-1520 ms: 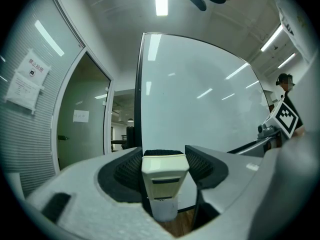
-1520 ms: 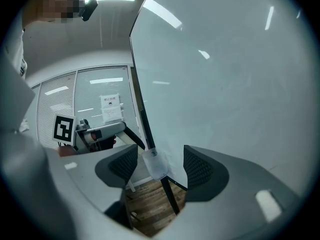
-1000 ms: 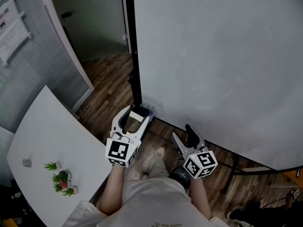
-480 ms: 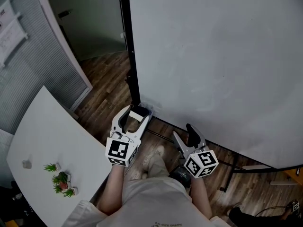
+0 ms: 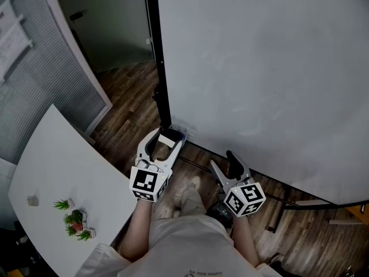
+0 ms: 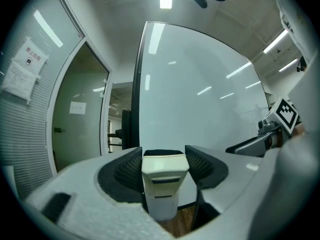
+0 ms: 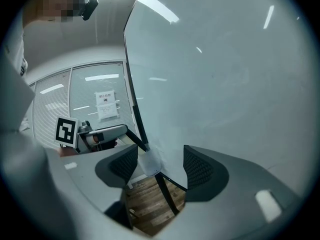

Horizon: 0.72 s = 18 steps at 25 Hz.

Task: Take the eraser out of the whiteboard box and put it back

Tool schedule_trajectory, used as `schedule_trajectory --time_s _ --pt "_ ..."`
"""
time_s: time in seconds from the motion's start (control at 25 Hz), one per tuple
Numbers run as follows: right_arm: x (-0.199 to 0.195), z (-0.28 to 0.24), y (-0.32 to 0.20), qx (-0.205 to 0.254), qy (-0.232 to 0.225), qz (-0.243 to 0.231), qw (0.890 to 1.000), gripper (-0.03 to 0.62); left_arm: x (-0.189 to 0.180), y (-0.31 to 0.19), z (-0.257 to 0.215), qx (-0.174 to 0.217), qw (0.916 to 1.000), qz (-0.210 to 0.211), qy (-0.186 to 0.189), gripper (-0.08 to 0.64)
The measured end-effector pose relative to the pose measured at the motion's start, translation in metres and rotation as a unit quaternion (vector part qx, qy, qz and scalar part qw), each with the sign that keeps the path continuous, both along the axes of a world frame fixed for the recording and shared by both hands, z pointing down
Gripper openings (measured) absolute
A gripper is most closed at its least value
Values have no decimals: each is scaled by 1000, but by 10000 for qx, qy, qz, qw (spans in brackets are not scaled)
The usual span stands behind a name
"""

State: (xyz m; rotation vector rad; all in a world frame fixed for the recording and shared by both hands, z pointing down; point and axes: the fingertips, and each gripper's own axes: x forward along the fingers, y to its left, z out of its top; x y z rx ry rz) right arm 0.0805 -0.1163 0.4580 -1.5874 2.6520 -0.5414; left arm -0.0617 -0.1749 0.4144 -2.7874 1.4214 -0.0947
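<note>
My left gripper (image 5: 165,140) is shut on the eraser (image 5: 168,138), a cream plastic block with black felt along its far side. In the left gripper view the eraser (image 6: 164,176) stands upright between the ribbed pads. It hangs just in front of the small clear box (image 5: 181,133) fixed at the whiteboard's (image 5: 265,68) lower left corner. My right gripper (image 5: 226,165) sits lower and to the right, open and holding nothing. Seen from the right gripper (image 7: 159,165), the clear box (image 7: 148,162) lies beyond the gap between its jaws.
A black frame post (image 5: 157,56) runs down the whiteboard's left edge, with stand legs (image 5: 288,203) on the wood floor. A white table (image 5: 57,166) with small potted plants (image 5: 75,219) stands at the left. Behind it is a glass partition with blinds (image 5: 40,74).
</note>
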Motion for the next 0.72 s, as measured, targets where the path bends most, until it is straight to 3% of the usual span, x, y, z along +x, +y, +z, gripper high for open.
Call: schedule_trajectory --time_s 0.72 --pt "-3 0 -4 -29 28 -27 10000 285 2 -8 10 -158 9999 54 17 265"
